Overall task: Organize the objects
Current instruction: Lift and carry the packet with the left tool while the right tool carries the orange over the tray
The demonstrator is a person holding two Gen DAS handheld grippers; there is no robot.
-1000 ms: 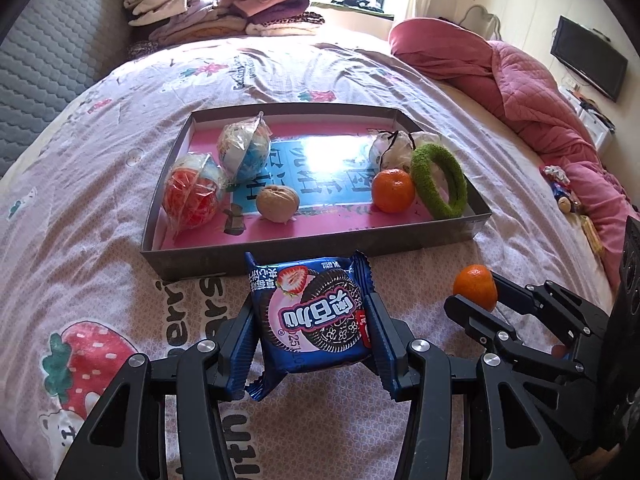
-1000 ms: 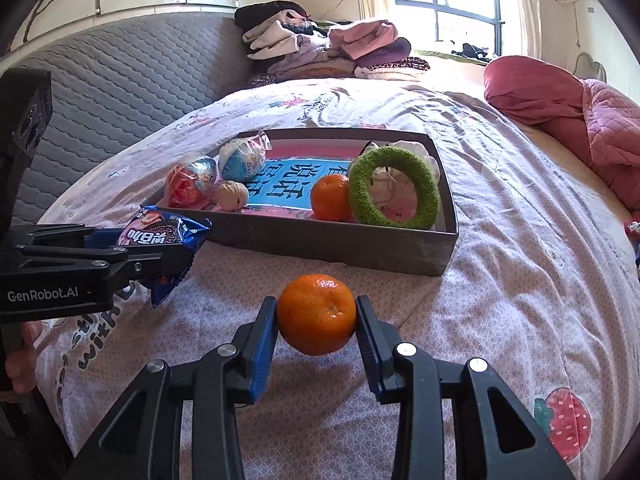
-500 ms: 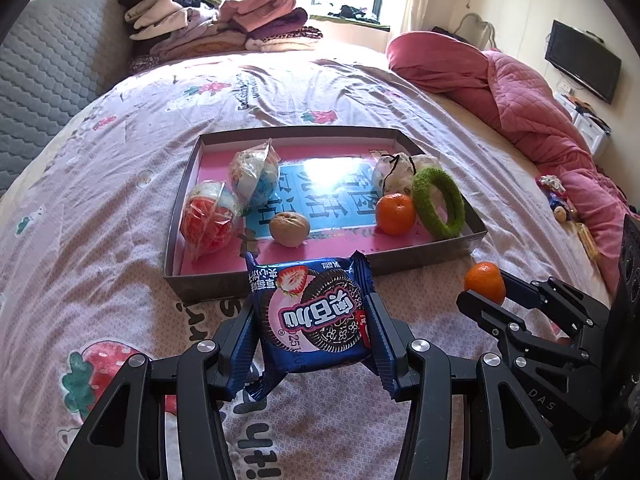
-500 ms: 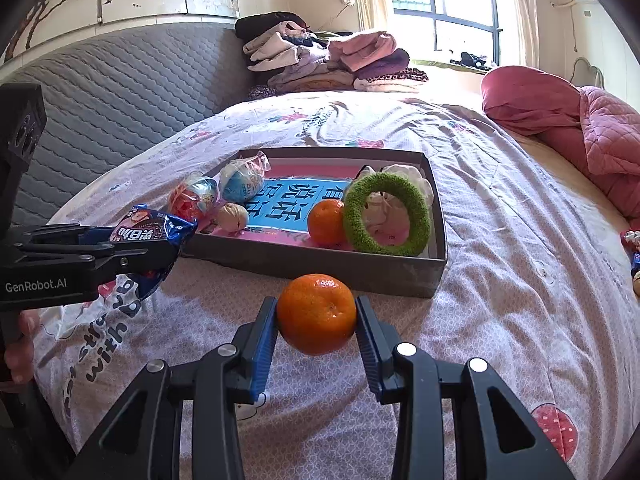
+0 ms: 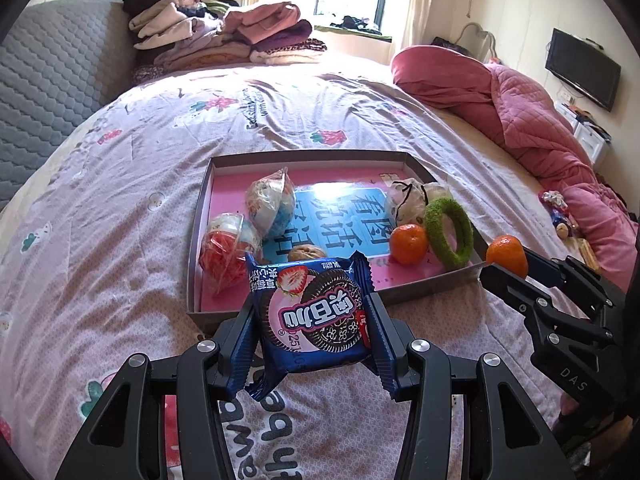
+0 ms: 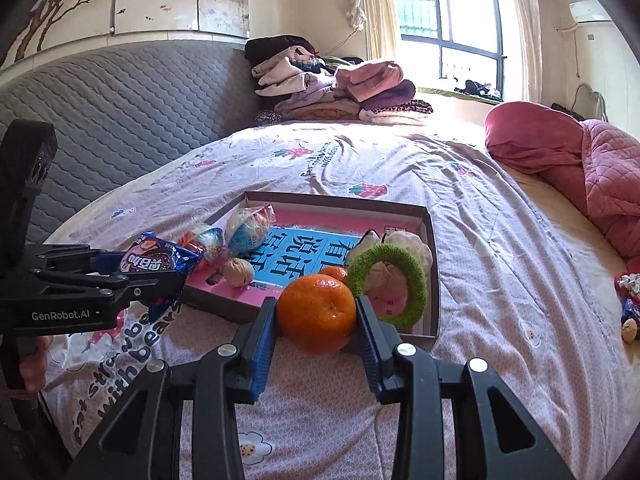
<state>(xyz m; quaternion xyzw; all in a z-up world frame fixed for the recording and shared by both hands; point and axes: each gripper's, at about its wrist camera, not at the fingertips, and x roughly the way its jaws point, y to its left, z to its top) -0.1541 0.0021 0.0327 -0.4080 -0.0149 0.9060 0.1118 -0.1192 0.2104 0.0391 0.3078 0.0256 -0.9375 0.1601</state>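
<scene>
Both grippers have been raised higher over the bedspread [image 5: 120, 184], the shallow box [image 5: 304, 157] now seen from farther back. Left gripper [image 5: 312, 320]: closed on a blue cookie packet [image 5: 314, 314], held above the box's near edge. Right gripper [image 6: 316, 314]: clamped on a tangerine [image 6: 317, 312], held before the box's near wall, by the green ring [image 6: 386, 286].

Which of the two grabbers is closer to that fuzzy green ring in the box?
Right. The right gripper, holding a tangerine, sits just in front of the green ring. The left gripper, clamping a cookie packet, is toward the box's other end.
</scene>
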